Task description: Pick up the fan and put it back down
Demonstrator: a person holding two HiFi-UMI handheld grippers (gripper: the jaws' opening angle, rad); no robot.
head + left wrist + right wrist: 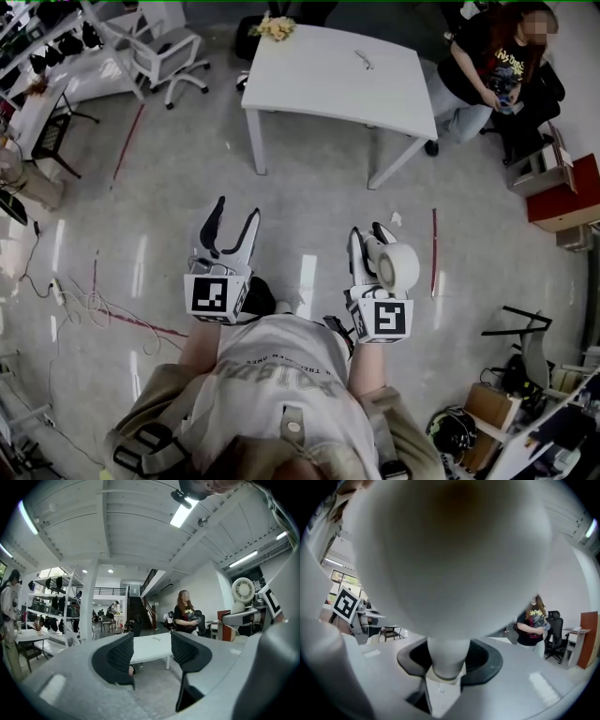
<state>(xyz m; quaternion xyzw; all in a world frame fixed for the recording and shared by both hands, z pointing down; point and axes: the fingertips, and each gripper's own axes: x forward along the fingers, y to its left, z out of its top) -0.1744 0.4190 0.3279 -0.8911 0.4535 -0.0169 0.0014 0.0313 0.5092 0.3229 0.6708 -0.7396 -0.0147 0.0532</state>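
A small white fan [397,266] with a round head is carried in my right gripper [368,246], well short of the white table [319,80]. In the right gripper view its rounded back [450,550] fills most of the picture and the jaws are shut on its neck [447,660]. My left gripper [230,230] is held level beside the right one, open, with nothing between its black fingers [119,656]. From the left gripper view the fan [243,590] shows at the right edge, and the table [150,648] lies ahead between the jaws.
A seated person [487,66] is at the table's far right corner. On the table lie a yellowish bundle [275,26] and a small object [364,59]. White chairs [159,52] stand at the back left. Red tape lines [433,251], cables [94,305] and clutter [506,403] lie around.
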